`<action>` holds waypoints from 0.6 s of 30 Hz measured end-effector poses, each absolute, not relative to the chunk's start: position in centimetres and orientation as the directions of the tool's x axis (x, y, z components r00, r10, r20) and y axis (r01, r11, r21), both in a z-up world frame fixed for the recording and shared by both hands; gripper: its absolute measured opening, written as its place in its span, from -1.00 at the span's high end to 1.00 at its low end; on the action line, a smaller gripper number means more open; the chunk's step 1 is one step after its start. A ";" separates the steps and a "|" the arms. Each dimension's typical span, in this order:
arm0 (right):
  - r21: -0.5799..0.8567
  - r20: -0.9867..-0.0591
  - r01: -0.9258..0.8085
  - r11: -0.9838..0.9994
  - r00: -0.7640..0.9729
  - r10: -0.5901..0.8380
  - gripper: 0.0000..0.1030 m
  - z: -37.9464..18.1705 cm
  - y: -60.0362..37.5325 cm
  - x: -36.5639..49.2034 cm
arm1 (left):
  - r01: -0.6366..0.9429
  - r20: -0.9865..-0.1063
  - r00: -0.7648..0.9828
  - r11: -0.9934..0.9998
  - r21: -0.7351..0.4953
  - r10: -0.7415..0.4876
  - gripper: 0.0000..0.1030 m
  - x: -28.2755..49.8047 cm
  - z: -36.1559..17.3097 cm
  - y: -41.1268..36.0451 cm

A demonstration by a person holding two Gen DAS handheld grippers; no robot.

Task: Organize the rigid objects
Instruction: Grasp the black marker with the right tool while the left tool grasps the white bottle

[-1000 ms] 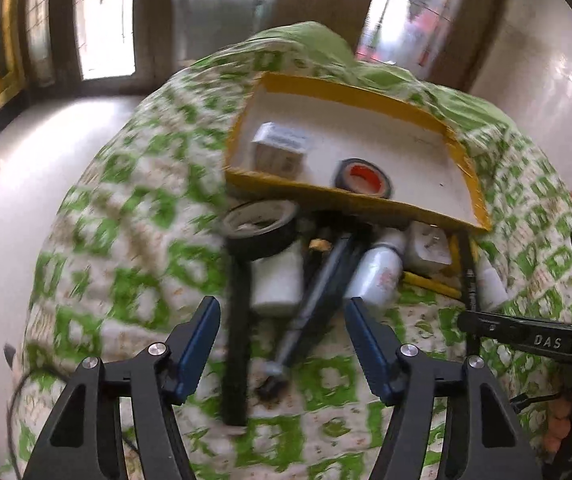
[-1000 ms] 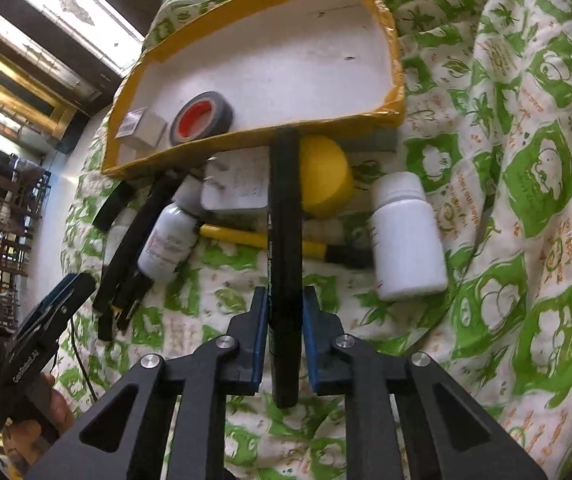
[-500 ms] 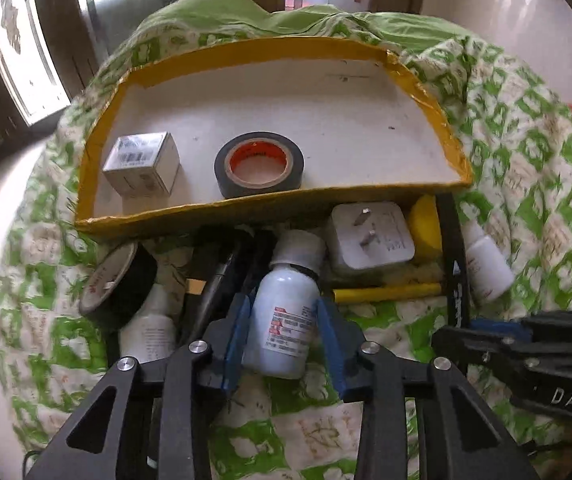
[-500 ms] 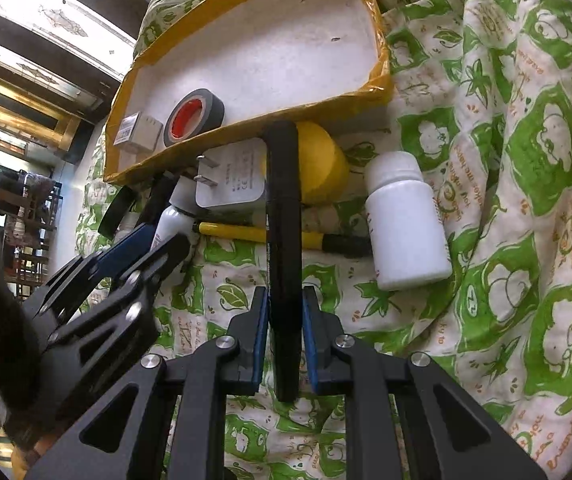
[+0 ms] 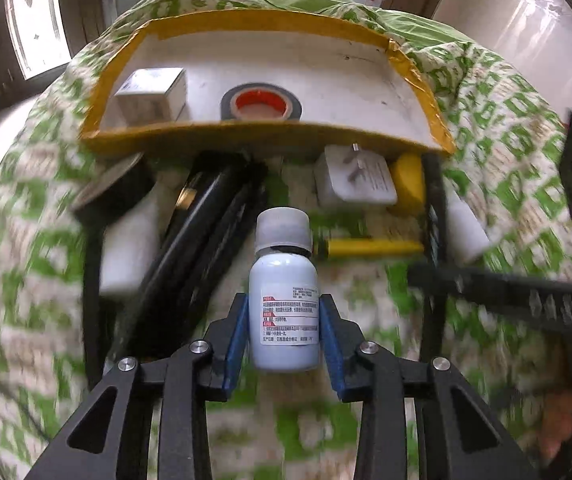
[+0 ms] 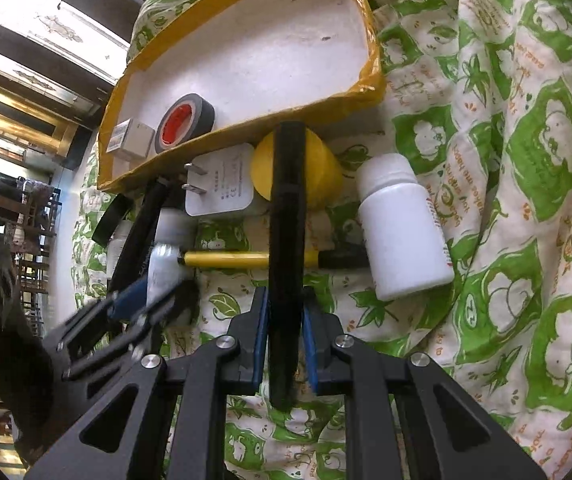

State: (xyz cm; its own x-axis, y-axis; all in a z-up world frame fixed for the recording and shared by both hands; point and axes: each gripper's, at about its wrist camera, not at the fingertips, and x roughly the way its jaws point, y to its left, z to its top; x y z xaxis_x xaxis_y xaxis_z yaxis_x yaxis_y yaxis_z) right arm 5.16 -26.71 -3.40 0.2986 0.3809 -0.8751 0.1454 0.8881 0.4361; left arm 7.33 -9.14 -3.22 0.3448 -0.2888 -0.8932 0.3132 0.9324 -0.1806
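Blue pads of my left gripper (image 5: 283,334) sat clamped on the pale blue bottle (image 5: 283,300), low in the centre of the left wrist frame, its grey-white cap pointing up the picture toward the tray (image 5: 221,130). My right gripper (image 6: 283,334) was closed on a long black bar (image 6: 286,248) that ran straight up the middle of the right wrist frame and ended against the tray's yellow front wall.

The yellow-edged tray with a white floor filled the upper half of the left view. Inside it, at upper left, I saw a small white box (image 5: 151,94), and just right of that a black tape roll with a red core (image 5: 261,102) lying flat.

Below the tray's front wall, on the green-and-white printed cloth (image 6: 526,160), the loose items lay crowded together. In the right view a white plug adapter (image 6: 221,186) touched the wall left of the bar, a yellow round object (image 6: 318,172) sat partly behind the bar, and a white bottle (image 6: 402,228) lay right of it. A yellow-handled tool (image 6: 225,259) crossed under the bar. At centre left of the left view lay another black tape roll (image 5: 115,188) and several dark sticks (image 5: 205,232), blurred by motion.
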 end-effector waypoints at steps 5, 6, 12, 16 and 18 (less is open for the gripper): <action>0.441 -0.872 0.117 0.890 0.292 0.394 0.72 -3.4 -25.9 5.1 | 0.264 -0.894 0.349 0.945 -0.193 -0.280 0.30 5.5 -3.6 -7.5; 0.441 -0.872 0.111 0.891 0.288 0.395 0.72 -3.5 -25.7 5.0 | 0.256 -0.895 0.349 0.947 -0.194 -0.278 0.30 5.5 -3.8 -7.4; 0.442 -0.875 0.131 0.888 0.283 0.393 0.72 -4.2 -25.8 5.2 | 0.204 -0.875 0.362 0.943 -0.262 -0.321 0.25 5.6 -4.2 -5.5; 0.446 -0.873 0.137 0.885 0.283 0.396 0.72 -4.4 -25.9 5.2 | 0.193 -0.867 0.363 0.938 -0.288 -0.340 0.24 5.6 -4.3 -4.8; 0.439 -0.874 0.129 0.889 0.292 0.389 0.72 -4.2 -25.8 5.1 | 0.194 -0.866 0.365 0.937 -0.289 -0.342 0.24 5.5 -4.3 -4.7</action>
